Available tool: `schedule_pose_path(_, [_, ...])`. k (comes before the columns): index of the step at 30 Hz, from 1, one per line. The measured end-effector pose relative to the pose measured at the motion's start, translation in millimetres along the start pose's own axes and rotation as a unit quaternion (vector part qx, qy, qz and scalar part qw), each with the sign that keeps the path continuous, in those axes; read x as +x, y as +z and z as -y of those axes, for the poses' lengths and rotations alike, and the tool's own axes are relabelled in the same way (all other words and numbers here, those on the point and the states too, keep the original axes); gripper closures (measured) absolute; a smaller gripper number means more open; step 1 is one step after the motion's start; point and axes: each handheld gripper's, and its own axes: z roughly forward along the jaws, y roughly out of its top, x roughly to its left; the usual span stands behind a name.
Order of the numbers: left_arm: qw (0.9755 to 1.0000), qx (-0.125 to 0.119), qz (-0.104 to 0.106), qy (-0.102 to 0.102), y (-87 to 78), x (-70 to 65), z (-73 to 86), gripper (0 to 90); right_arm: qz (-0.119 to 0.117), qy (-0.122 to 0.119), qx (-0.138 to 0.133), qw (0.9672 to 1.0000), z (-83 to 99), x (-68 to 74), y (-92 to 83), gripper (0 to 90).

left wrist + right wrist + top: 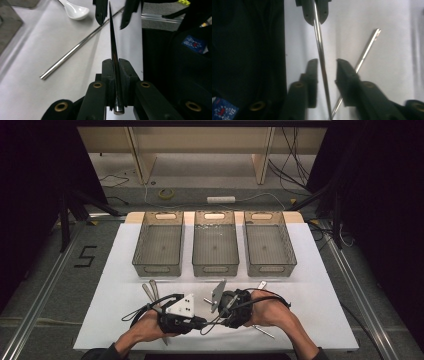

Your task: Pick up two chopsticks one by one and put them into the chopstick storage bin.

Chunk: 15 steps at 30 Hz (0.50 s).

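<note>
We grip one metal chopstick [113,50] tight in the left gripper [115,72], its far end offered between the right gripper [327,71]'s parted, empty jaws for handover above the desk [310,270].

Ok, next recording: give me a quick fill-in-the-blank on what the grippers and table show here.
1. The left gripper is shut on a metal ___.
2. The right gripper has its jaws ___ around that same piece.
3. At the table's far side stand ___ bins.
4. A white ___ lies beyond the loose rod.

Missing: rod; open; three; spoon
</note>
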Motion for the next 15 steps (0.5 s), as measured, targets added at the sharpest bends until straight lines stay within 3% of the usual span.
schedule_pose_path(4, [0.9999, -0.004, -0.011, -0.01, -4.5, 2.2, 1.1, 83.1, 0.023, 0.038, -0.044, 0.998, 5.7, -5.0, -12.8, 50.8])
schedule_pose_path(11, [0.9987, -0.043, -0.022, -0.02, -19.5, 3.9, 0.4, 83.2, 0.049, 0.095, -0.128, 0.986, 16.1, -7.4, -35.0, 41.3])
schedule_pose_path(15, [0.9972, -0.063, -0.032, -0.028, -28.1, 5.6, -0.4, 83.2, 0.076, 0.117, -0.151, 0.9785, 24.9, -5.4, -46.0, 36.8])
